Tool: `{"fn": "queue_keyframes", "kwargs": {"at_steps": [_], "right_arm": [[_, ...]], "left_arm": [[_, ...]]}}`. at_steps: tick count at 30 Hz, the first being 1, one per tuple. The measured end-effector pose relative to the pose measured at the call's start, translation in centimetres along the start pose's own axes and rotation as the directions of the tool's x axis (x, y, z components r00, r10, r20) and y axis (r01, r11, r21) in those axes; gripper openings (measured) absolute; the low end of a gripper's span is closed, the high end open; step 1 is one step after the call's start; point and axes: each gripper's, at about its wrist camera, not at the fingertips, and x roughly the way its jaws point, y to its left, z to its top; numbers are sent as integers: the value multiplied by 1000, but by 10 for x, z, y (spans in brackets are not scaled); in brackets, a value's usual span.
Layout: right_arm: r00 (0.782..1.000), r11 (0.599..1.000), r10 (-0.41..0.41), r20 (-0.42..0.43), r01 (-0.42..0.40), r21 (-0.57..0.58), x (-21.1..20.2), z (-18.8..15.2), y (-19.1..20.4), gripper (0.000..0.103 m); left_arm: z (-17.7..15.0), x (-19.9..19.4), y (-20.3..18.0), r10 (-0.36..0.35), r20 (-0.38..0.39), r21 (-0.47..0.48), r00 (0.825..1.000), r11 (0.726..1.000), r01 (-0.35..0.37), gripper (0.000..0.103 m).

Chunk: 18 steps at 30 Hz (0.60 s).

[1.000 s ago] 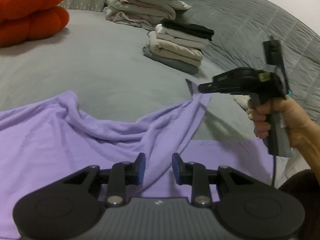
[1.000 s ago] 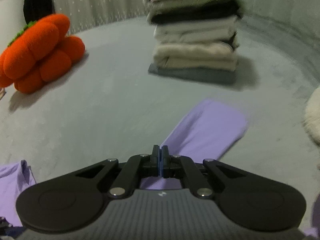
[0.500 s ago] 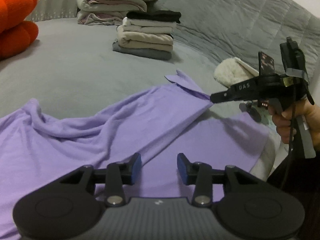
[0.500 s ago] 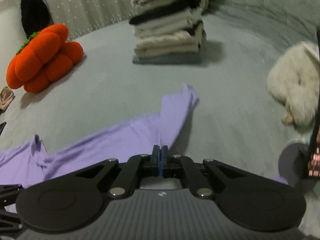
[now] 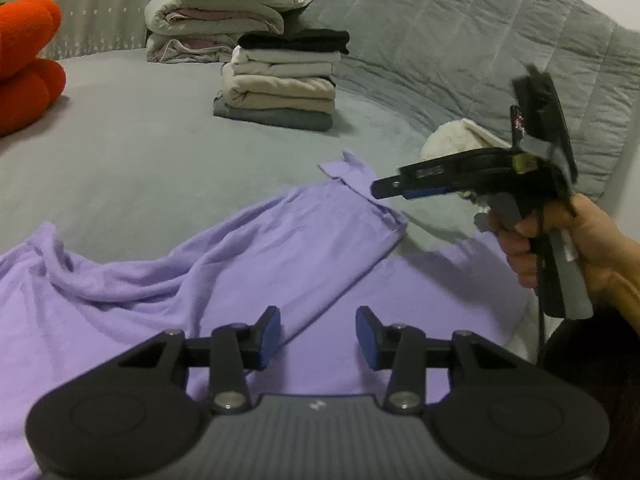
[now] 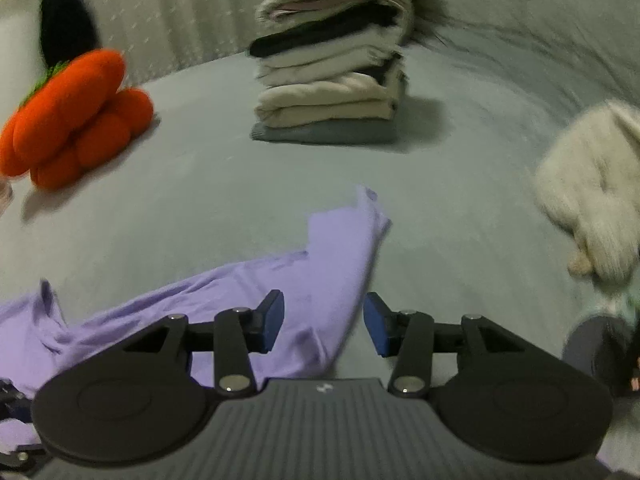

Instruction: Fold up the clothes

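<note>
left hand-held gripper [image 5: 316, 334]: wide | right hand-held gripper [image 6: 323, 328]: wide | purple shirt [image 5: 248, 256]: cropped, partly hidden

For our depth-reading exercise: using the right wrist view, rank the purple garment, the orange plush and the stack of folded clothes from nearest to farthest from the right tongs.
1. Purple garment, directly below the right tongs.
2. Orange plush, far left.
3. Stack of folded clothes, centre back.

A shirt [image 5: 248, 264] lies spread on the bed [image 5: 132, 152], its sleeve [image 6: 340, 240] reaching toward a stack [image 5: 282, 80] of folded clothes behind it. A cushion [image 6: 76, 116] sits left of the stack, a fluffy toy [image 6: 592, 208] right of the sleeve.
</note>
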Motion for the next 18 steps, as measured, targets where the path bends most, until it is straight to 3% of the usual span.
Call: {"fn": "queue_keyframes", "kwargs": {"at_steps": [4, 9, 12, 14, 16, 18], "right_arm": [[993, 984, -115, -1, 113, -137, 28, -4, 18, 48], [976, 959, -213, 43, 217, -181, 43, -6, 11, 48], [966, 948, -250, 65, 258, -187, 49, -3, 4, 43], [967, 952, -248, 66, 256, -171, 51, 0, 2, 34], [965, 954, -252, 66, 260, -152, 52, 3, 1, 10], [969, 965, -239, 55, 243, -92, 51, 6, -3, 7]], "left_arm": [[-2, 7, -1, 14, -13, 10, 1000, 1000, -13, 43], [-3, 10, -2, 20, -11, 20, 1000, 1000, -20, 43], [-2, 11, -3, 30, -3, 18, 1000, 999, -30, 42], [-2, 13, -3, 40, 13, 4, 999, 999, -40, 40], [-2, 15, -3, 50, 27, -22, 998, 999, -49, 34], [-3, 18, -3, 65, 39, -35, 997, 997, -64, 20]]}}
